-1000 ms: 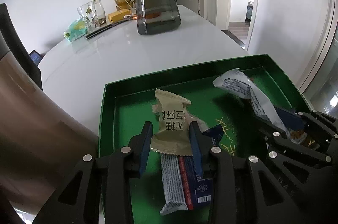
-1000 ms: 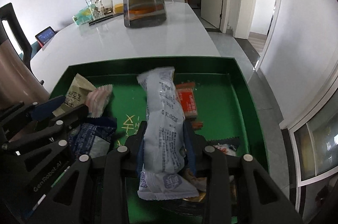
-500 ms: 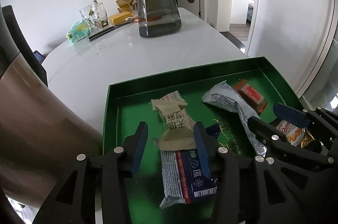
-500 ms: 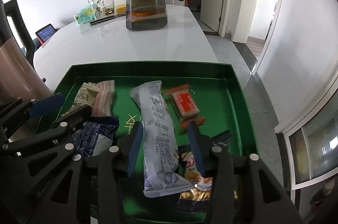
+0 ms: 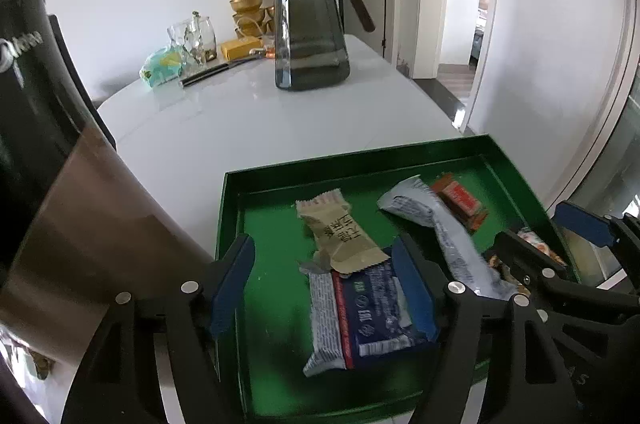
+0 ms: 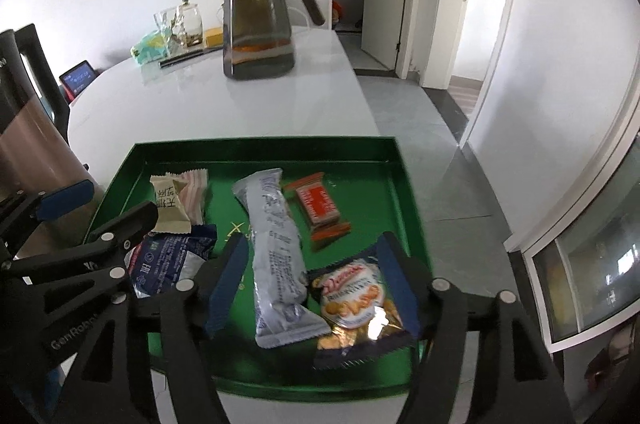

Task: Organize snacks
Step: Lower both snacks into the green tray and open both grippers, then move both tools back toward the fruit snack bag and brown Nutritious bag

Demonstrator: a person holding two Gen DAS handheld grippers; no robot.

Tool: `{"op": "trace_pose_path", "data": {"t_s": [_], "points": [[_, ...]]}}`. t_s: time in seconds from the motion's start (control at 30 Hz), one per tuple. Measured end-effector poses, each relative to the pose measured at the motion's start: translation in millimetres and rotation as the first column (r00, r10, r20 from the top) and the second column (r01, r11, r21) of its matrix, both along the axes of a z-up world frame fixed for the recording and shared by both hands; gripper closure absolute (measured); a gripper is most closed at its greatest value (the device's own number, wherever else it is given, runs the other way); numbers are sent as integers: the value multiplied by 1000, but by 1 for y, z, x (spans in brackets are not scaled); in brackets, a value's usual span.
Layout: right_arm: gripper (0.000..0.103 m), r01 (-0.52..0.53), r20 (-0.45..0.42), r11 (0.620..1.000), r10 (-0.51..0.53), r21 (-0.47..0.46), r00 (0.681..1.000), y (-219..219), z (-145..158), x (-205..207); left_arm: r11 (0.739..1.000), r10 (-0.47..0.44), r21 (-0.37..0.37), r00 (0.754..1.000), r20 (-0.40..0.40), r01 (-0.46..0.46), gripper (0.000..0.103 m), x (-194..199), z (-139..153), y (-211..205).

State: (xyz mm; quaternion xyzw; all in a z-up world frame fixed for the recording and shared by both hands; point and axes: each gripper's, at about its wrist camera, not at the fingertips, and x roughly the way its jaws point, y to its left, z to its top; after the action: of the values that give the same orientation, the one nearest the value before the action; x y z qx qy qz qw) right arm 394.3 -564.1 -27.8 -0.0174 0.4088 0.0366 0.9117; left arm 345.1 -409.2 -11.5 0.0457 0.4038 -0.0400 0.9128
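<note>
Both grippers' jaws just opened, empty, green tray (image 6: 404, 184) on white table (image 6: 240, 108), dark pitcher (image 6: 258, 12), open doorways

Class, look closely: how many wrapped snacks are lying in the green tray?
6. Beige packet and pink packet far left, blue bar near left, long silver pack centre, red bar far right, biscuit bag near right. Others may be hidden.

The green tray (image 6: 394, 160) has a glossy lacquered look. The long grey wrapper (image 6: 276, 248) at its centre is matt, crinkled plastic; the biscuit packet (image 6: 356, 298) at five o'clock is shiny foil. The white table (image 6: 248, 104) gleams smooth, the jug (image 6: 256, 12) at twelve o'clock is perhaps smoked glass.
</note>
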Motion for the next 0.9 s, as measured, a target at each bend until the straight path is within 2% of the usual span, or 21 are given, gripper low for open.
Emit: {"op": "trace_pose_path", "data": {"t_s": [0.17, 0.23, 0.3, 0.63, 0.7, 0.9], "points": [[13, 18, 29, 1000, -18, -1, 999, -8, 17, -18, 1000, -16, -12, 999, 35, 17, 30, -14, 15, -3], [4, 29, 42, 1000, -29, -2, 999, -11, 24, -26, 999, -21, -24, 999, 41, 22, 30, -19, 21, -3], [0, 35, 55, 999, -35, -3, 998, -15, 32, -36, 999, -31, -33, 999, 45, 32, 28, -25, 26, -4], [0, 89, 152, 996, -86, -11, 985, -32, 85, -108, 991, -119, -47, 990, 81, 123, 26, -85, 56, -3], [0, 105, 176, 994, -100, -19, 979, -34, 98, -125, 988, -135, -60, 986, 97, 141, 20, -101, 66, 3], [0, 153, 240, 988, -141, -33, 960, -30, 134, -177, 981, -166, -74, 975, 146, 178, 20, -143, 93, 27]]}}
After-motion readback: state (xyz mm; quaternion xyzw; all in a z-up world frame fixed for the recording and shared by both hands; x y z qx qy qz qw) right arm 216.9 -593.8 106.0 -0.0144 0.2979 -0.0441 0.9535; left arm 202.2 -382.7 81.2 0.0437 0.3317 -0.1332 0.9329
